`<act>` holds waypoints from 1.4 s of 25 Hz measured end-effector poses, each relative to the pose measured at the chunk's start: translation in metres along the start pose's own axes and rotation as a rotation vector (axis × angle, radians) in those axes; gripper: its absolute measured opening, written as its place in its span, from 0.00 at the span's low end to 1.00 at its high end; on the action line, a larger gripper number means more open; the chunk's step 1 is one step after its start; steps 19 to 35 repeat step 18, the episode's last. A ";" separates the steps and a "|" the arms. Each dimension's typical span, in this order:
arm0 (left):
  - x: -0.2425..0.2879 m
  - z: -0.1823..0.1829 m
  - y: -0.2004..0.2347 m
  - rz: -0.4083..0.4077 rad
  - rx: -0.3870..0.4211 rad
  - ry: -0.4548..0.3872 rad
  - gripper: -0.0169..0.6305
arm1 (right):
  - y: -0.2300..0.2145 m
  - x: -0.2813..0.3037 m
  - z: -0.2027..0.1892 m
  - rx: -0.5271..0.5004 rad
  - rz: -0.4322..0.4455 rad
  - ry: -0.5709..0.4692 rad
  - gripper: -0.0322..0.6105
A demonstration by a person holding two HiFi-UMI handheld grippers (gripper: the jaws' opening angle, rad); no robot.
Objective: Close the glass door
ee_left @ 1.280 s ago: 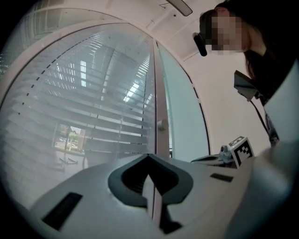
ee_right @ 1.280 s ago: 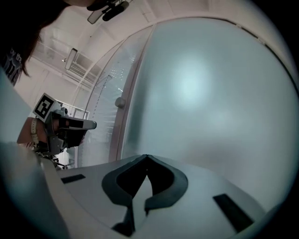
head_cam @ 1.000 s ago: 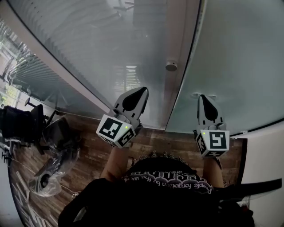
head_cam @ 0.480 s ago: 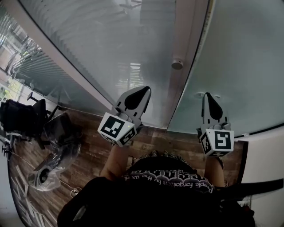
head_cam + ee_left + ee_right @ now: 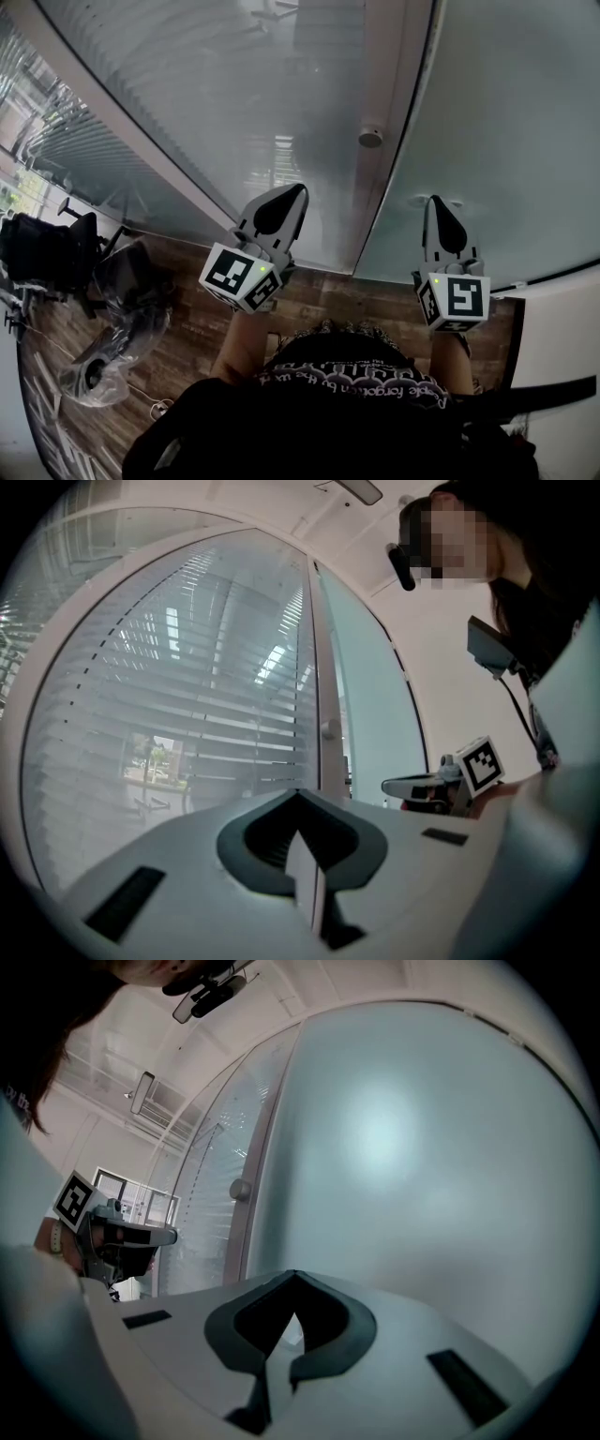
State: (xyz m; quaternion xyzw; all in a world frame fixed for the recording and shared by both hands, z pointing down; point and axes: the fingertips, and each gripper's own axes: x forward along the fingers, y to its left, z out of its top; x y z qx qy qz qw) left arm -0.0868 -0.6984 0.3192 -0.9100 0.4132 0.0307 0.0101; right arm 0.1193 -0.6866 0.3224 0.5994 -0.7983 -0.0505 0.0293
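Observation:
A frosted glass door panel [image 5: 506,122] fills the right of the head view, with a dark seam along its left edge. Beside it stands a pale frame post [image 5: 389,94] carrying a small round knob [image 5: 371,137]. Left of the post is glass backed by blinds [image 5: 206,103]. My left gripper [image 5: 298,190] is shut and empty, pointing level at the blind-backed glass near the post. The right gripper [image 5: 434,201] is also shut and empty, its tip very close to the frosted panel; I cannot tell whether it touches. The knob [image 5: 240,1189] shows left of the frosted panel [image 5: 403,1166] in the right gripper view.
Wooden floor [image 5: 328,295] runs below the glass. A black chair and gear [image 5: 42,258] and a clear plastic bag [image 5: 108,352] sit at the left. A white wall [image 5: 562,347] closes in the right side.

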 end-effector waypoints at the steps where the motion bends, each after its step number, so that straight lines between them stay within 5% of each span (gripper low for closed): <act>1: 0.000 0.001 0.001 0.001 0.000 -0.001 0.03 | 0.000 0.000 0.000 -0.002 0.000 0.000 0.05; 35: 0.005 0.003 -0.006 -0.022 -0.001 -0.006 0.03 | -0.002 -0.004 -0.002 -0.015 -0.006 0.012 0.05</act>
